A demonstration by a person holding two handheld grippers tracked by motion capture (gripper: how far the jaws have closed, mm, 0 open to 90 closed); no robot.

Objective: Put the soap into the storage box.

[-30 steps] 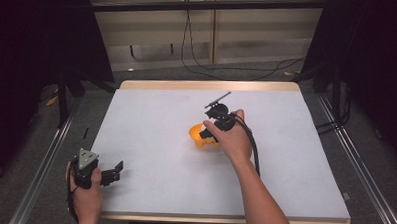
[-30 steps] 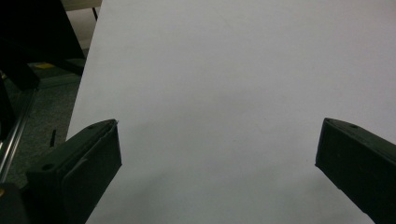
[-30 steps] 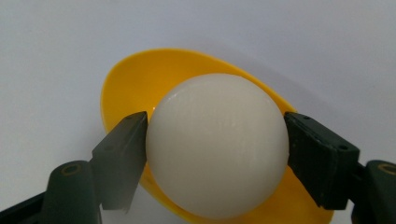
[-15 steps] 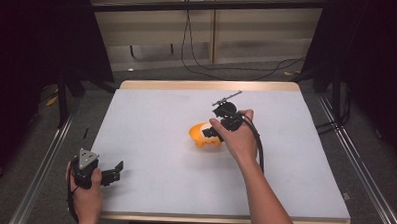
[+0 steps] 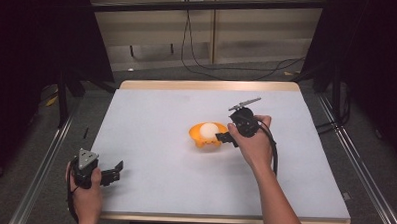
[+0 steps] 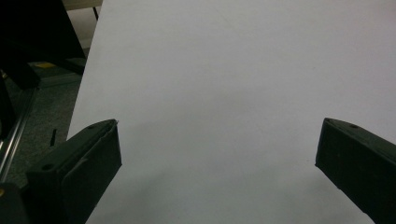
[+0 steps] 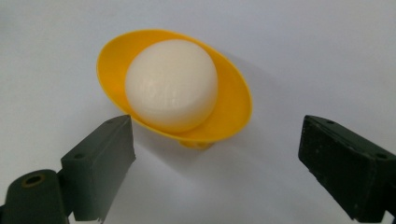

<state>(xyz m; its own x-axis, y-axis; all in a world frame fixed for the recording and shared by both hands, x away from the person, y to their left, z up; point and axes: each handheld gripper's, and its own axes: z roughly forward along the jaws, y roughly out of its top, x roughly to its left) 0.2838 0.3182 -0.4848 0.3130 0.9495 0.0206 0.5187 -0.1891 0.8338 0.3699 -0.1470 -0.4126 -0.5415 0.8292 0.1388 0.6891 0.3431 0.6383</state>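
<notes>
Nearest me, my left gripper (image 5: 115,169) rests at the table's (image 5: 156,120) near left corner, jaws spread wide over bare white surface; farther out, near the middle, my right gripper (image 5: 222,138) sits with jaws spread apart, gripping nothing; just beyond its tips stands the yellow bowl (image 7: 231,105), tilted toward me, with the white ball (image 7: 171,84) resting inside it.

Dim, dark surroundings; the white table (image 5: 160,140) is evenly lit from above; soft shadows under the jaws; slightly grainy, jaws blurred.
</notes>
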